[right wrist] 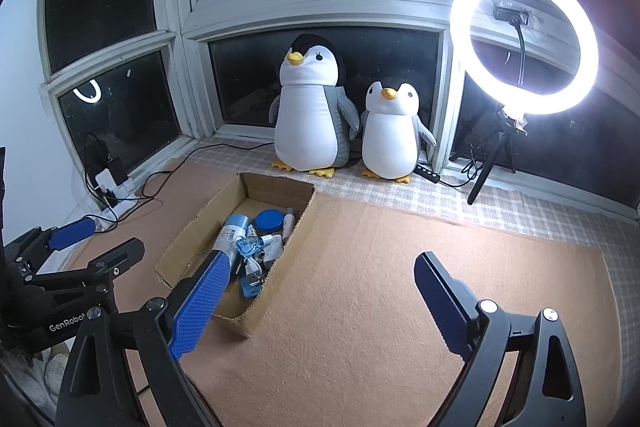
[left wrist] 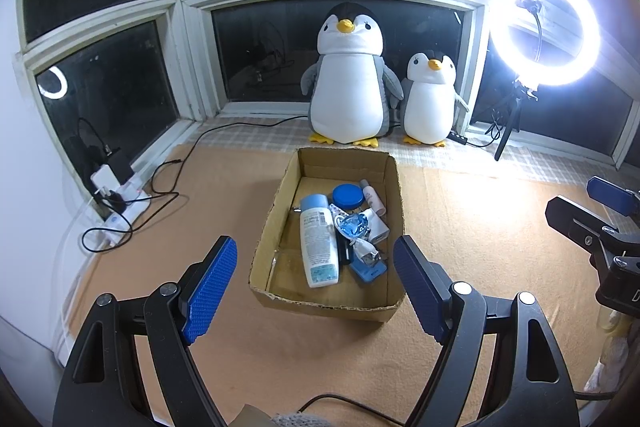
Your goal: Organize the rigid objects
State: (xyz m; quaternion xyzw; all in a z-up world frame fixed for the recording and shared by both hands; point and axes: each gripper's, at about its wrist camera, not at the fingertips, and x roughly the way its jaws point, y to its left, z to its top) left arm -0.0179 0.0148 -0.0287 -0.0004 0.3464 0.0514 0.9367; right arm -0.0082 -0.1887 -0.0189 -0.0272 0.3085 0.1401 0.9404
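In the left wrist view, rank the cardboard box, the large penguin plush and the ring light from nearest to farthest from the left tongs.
1. Cardboard box, straight ahead of the open left tongs, on the mat.
2. Large penguin plush, behind the box at the window.
3. Ring light, back right; roughly as deep as the plush but farther off to the side.

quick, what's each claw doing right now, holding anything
Left claw: open, holding nothing, poised in front of the cardboard box.
Right claw: open, holding nothing, over the mat.

The left gripper (left wrist: 316, 281) hangs open over a cardboard box (left wrist: 272, 227) holding a white bottle (left wrist: 318, 241).
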